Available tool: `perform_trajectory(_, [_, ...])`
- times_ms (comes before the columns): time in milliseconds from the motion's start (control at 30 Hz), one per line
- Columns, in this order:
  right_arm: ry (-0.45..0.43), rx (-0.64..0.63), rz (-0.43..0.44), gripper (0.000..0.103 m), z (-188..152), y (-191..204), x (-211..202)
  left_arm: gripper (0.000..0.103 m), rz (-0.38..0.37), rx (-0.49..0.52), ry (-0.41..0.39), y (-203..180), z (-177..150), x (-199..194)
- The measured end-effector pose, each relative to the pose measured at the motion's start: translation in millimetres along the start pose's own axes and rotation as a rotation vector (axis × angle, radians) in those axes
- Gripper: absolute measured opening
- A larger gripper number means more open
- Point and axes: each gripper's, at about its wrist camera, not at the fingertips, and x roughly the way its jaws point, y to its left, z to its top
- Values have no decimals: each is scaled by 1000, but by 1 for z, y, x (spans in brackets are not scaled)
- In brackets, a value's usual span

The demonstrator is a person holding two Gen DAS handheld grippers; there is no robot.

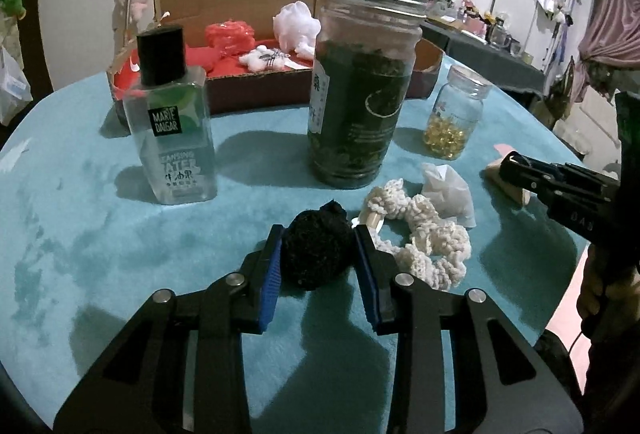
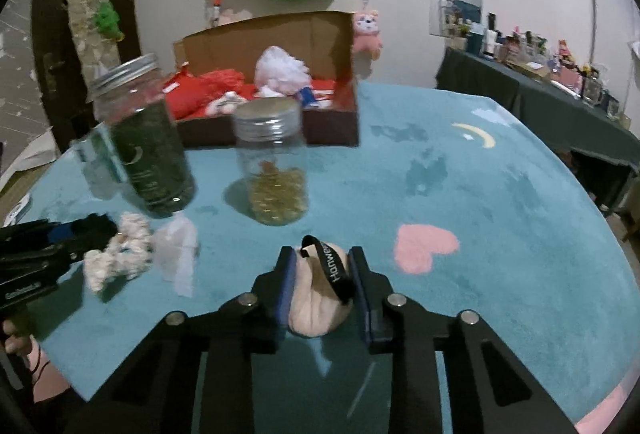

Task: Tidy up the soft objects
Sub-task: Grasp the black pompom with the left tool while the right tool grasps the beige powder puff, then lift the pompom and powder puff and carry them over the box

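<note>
My left gripper (image 1: 318, 258) is shut on a black fuzzy ball (image 1: 314, 252) low over the teal mat (image 1: 100, 234). A cream knitted scrunchie (image 1: 424, 234) and a white tissue pouch (image 1: 448, 192) lie just right of it. My right gripper (image 2: 322, 282) is shut on a beige soft pouch (image 2: 316, 294) with a black strap, held above the mat. In the right wrist view the left gripper (image 2: 64, 238) shows at the left beside the scrunchie (image 2: 120, 254). An open cardboard box (image 1: 248, 2) at the back holds red and white soft items (image 1: 296, 22).
A cleansing water bottle (image 1: 172, 122), a tall jar of green leaves (image 1: 360, 94) and a small jar of yellow capsules (image 1: 454, 114) stand between the grippers and the box (image 2: 272, 130). A dark table with clutter (image 2: 560, 90) stands at the far right.
</note>
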Motion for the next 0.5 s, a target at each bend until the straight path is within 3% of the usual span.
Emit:
perform_trajectory(133, [-14, -12, 7, 17, 0, 7, -2, 32, 3, 1, -8, -1, 0, -3])
perform_trajectory(500, [-69, -33, 115, 15, 10, 30, -25, 32, -10, 12, -37, -3, 4, -16])
